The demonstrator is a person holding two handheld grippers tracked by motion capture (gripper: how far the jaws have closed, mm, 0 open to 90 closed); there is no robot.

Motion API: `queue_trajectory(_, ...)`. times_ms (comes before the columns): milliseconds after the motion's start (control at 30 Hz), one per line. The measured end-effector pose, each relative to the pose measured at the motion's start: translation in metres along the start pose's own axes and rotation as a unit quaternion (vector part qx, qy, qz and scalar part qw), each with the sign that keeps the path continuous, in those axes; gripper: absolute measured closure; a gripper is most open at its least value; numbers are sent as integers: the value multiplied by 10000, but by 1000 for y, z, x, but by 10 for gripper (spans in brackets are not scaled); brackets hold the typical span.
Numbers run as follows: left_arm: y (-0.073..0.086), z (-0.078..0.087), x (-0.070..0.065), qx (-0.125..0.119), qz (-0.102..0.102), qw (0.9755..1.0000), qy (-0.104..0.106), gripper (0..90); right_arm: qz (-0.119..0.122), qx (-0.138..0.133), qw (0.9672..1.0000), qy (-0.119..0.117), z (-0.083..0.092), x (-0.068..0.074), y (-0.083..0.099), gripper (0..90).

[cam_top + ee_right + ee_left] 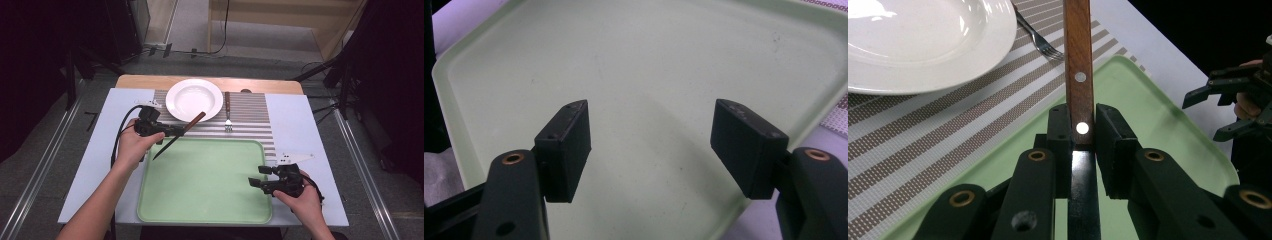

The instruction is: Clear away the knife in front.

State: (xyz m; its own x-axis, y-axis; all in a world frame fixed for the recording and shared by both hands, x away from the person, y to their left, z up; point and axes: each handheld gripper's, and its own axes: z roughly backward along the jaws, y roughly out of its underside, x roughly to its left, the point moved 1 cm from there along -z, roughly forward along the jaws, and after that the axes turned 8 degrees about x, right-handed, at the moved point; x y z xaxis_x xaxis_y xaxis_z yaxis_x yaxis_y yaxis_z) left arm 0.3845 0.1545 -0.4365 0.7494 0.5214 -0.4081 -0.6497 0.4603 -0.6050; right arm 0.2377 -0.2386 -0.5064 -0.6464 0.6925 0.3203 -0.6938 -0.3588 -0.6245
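Lying under everything, the table (300, 125) carried a striped mat (250, 117), partly covered by a green tray (205, 185) and a white plate (194, 99). The left gripper (172, 131) clamped a knife (179, 135) by its wooden handle, above the tray's far left corner; its dark blade was hard to make out. The right gripper (255, 176) gaped empty over the tray's near right part. A fork (227, 112) lay beside the plate

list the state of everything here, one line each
knife: held off the table in the left claw, gripped at the handle, blade angled down over the tray's corner
left claw: shut on knife
right claw: open, nothing in it, over the tray
tray: bare
plate: bare, on the striped mat
fork: flat on the mat, right of the plate
mat: flat on the table
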Motion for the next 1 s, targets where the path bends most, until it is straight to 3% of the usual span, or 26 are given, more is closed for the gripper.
queue_trajectory(300,15,-8,-4,29,12,10000,57,775,45,-56,10000,52,1,1,-1,315)
queue_trajectory(567,29,-13,-7,226,59,9997,71,775,68,-30,10000,57,-1,2,-1,316)
queue_trajectory(767,38,-16,-9,235,160,9995,144,775,76,-46,9999,70,0,3,-1,316)
queue_trajectory(1000,51,-13,-12,154,274,9995,84,775,97,-23,9999,50,-1,4,-1,316)
